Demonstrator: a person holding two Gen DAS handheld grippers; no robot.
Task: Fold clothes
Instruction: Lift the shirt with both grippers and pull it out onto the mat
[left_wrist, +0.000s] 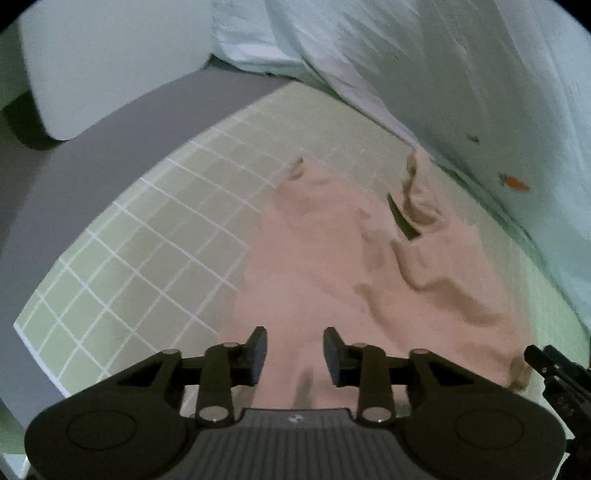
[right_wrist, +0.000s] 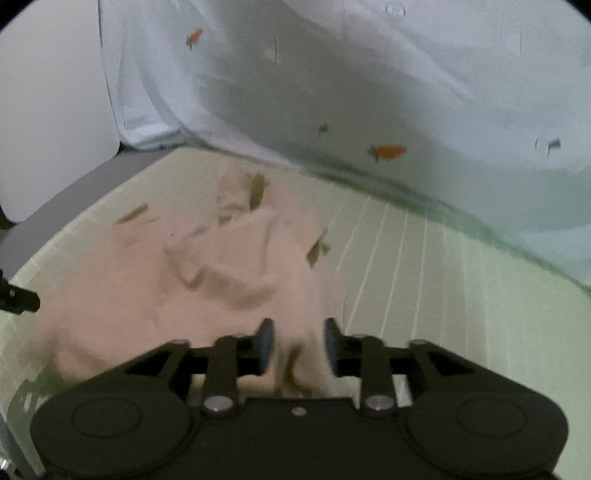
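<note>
A pink garment (left_wrist: 325, 266) lies rumpled on a green grid mat (left_wrist: 129, 266), with folds bunched toward its far right. My left gripper (left_wrist: 294, 341) hovers open over the garment's near edge, with the cloth beneath its fingers. In the right wrist view the same garment (right_wrist: 129, 280) spreads to the left, and a raised ridge of it runs between the fingers of my right gripper (right_wrist: 299, 334), which stands open. The right gripper's body (left_wrist: 554, 373) shows by the garment's near right corner. The image is blurred.
A pale sheet printed with small carrots (right_wrist: 388, 151) hangs along the far side of the mat (right_wrist: 461, 295). A white pillow (left_wrist: 92, 66) rests on the grey surface (left_wrist: 74, 192) at the back left.
</note>
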